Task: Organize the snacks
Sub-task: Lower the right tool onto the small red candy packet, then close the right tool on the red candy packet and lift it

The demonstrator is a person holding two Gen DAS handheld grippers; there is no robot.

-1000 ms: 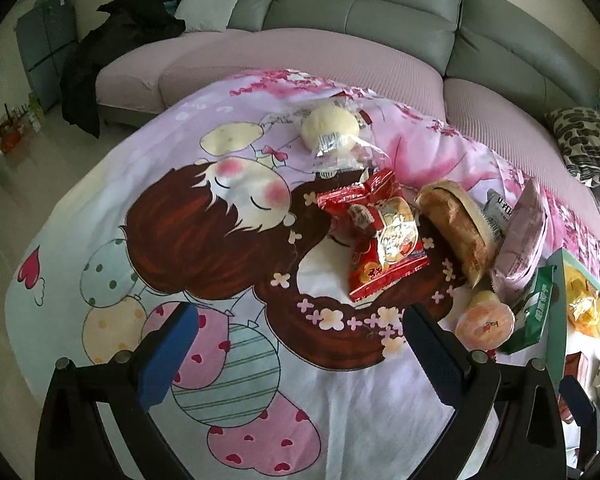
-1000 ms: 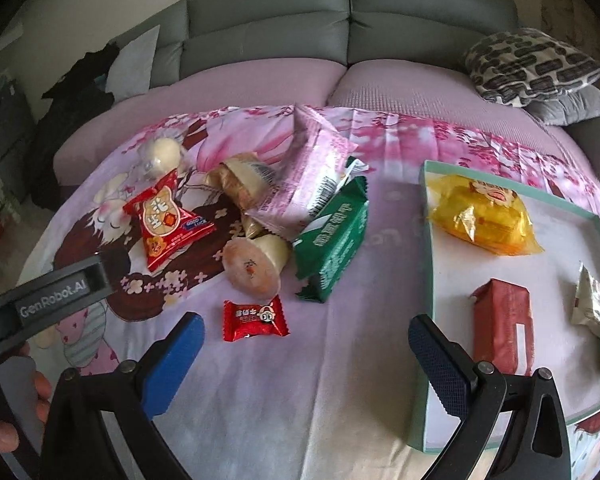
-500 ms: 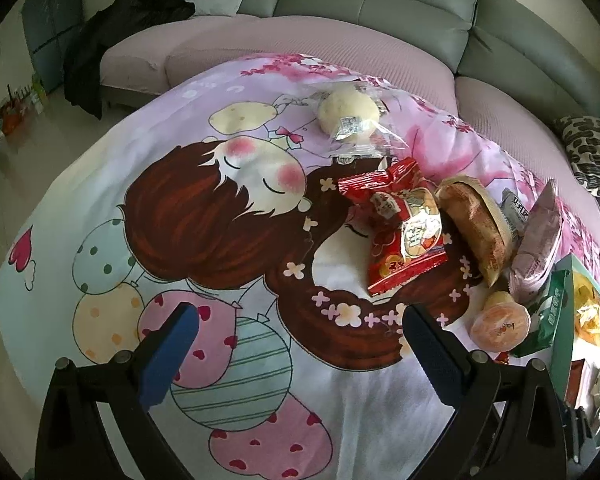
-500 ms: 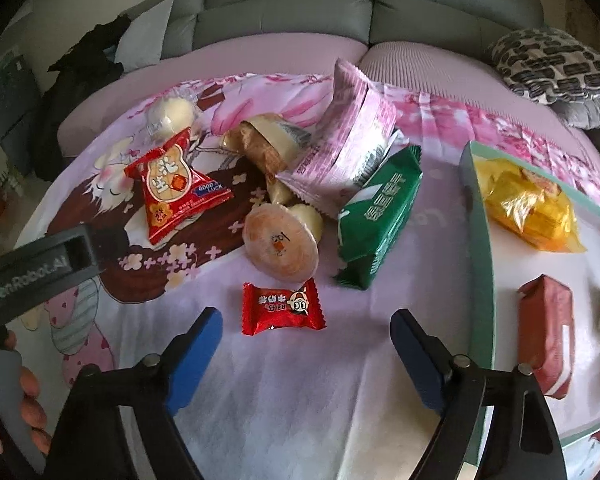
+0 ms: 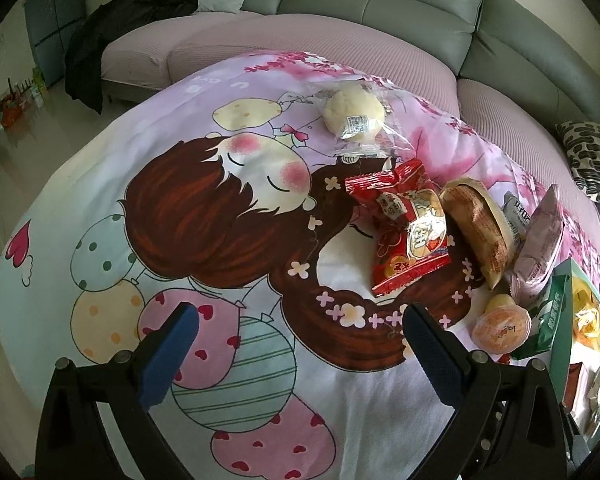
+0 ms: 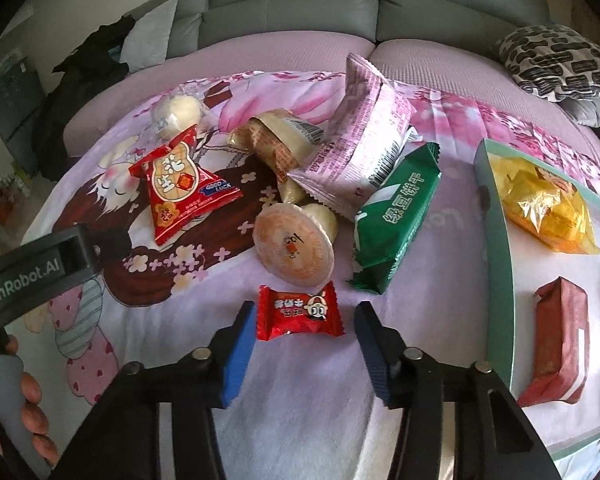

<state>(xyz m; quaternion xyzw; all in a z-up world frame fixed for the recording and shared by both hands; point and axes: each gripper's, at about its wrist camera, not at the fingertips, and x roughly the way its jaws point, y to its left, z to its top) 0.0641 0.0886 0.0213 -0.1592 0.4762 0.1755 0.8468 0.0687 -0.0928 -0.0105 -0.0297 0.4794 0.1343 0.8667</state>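
Observation:
A small red candy packet lies on the cartoon-print cloth between the blue pads of my right gripper. Its jaws are closing, with a thin gap left at each side of the packet. Behind the packet sit an orange jelly cup, a green biscuit pack, a red peanut bag, a pink pack and a brown bread pack. My left gripper hovers open over the cloth, near the red peanut bag, with nothing between its fingers.
A green-rimmed tray at the right holds a yellow bag and a red bar. A wrapped bun lies at the far side. A pink-and-grey sofa curves behind. A hand holds the left gripper's body.
My right gripper has come down and forward over the small red candy packet, and its jaws have narrowed from wide open to just outside the packet. The left gripper has barely moved.

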